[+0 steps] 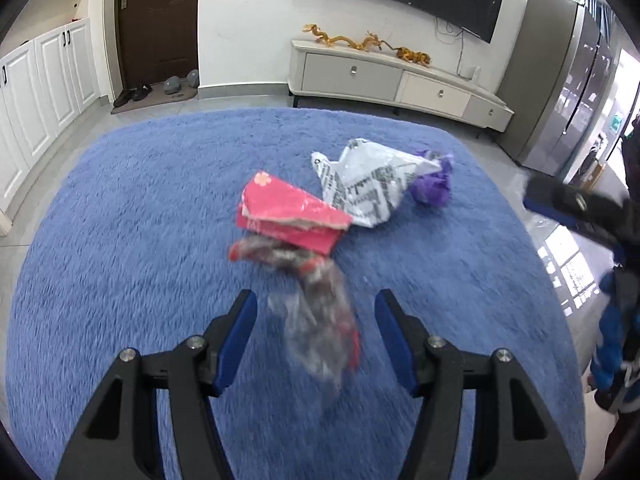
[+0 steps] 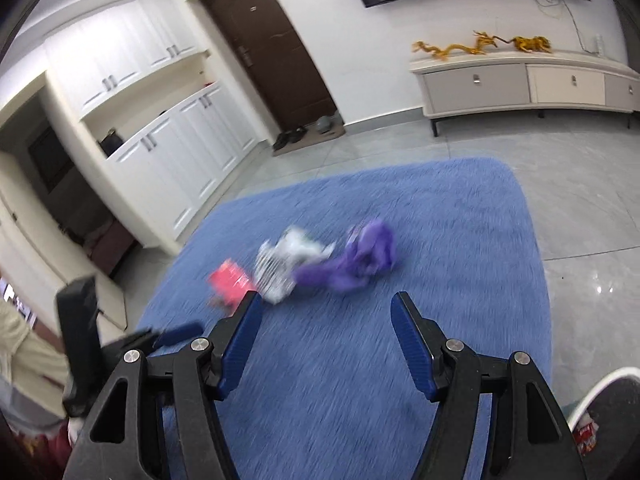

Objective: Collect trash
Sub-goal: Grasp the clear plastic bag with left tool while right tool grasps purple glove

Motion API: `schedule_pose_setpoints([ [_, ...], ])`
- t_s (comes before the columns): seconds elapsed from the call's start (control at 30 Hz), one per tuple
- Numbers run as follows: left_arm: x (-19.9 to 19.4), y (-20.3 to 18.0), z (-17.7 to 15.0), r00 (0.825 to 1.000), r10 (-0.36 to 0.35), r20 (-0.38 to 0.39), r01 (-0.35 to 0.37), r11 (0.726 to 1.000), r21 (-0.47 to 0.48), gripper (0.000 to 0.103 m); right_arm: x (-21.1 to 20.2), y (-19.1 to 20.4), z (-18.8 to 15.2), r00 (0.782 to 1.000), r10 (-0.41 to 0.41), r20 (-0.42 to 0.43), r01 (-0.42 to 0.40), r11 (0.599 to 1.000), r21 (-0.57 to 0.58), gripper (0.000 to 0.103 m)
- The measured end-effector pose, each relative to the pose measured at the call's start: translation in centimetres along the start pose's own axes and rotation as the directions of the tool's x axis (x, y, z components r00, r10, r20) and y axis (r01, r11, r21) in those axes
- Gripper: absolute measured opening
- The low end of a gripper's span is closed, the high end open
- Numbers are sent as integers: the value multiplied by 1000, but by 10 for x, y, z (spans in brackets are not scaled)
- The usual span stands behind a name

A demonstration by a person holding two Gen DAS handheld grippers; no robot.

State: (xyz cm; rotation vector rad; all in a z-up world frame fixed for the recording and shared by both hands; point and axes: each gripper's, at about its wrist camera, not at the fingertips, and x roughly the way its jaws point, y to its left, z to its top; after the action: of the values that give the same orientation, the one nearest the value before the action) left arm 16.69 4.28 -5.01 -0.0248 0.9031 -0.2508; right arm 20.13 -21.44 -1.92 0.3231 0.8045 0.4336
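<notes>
Trash lies on a blue shag rug: a pink carton, a white printed plastic bag and a crumpled purple wad. A clear wrapper with red edges, blurred, sits between the spread fingers of my left gripper, and neither pad touches it. In the right wrist view the pink carton, white bag and purple wad lie just ahead of my right gripper, which is open with only rug between its fingers.
A low TV cabinet stands by the far wall, white cupboards and a brown door to the left, a fridge to the right. A white-rimmed dark container sits at my lower right. A person's sleeve shows at far left.
</notes>
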Motion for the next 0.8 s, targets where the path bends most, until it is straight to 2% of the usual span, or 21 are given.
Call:
schedule_pose_setpoints([
  [0.17,17,0,5,1000,15,-13,-15,1000,3,43,38,-18,29,1000,-18,24,16,998,66,66],
  [0.3,25,-1,2,1000,10,-22,-10,1000,-4,34,72,-26,38,999,-41,-23,43,994,102,62],
  [0.33,24,-1,1,1000,8,-17,-8,1000,-8,32,76,-27,38,998,-44,-36,47,993,109,60],
  [0.4,22,1,0,1000,-10,-15,10,1000,-26,18,86,-31,31,997,-36,-70,45,991,129,47],
  [0.43,20,2,-2,1000,-17,-14,16,999,-30,16,87,-32,28,997,-30,-77,40,990,132,38],
  [0.57,4,0,-11,1000,-17,9,17,1000,-20,13,69,-34,18,999,-7,-42,13,990,142,32],
  [0.8,-33,-9,-24,999,-36,37,37,999,-12,13,0,-28,-4,1000,-5,22,3,994,106,31],
])
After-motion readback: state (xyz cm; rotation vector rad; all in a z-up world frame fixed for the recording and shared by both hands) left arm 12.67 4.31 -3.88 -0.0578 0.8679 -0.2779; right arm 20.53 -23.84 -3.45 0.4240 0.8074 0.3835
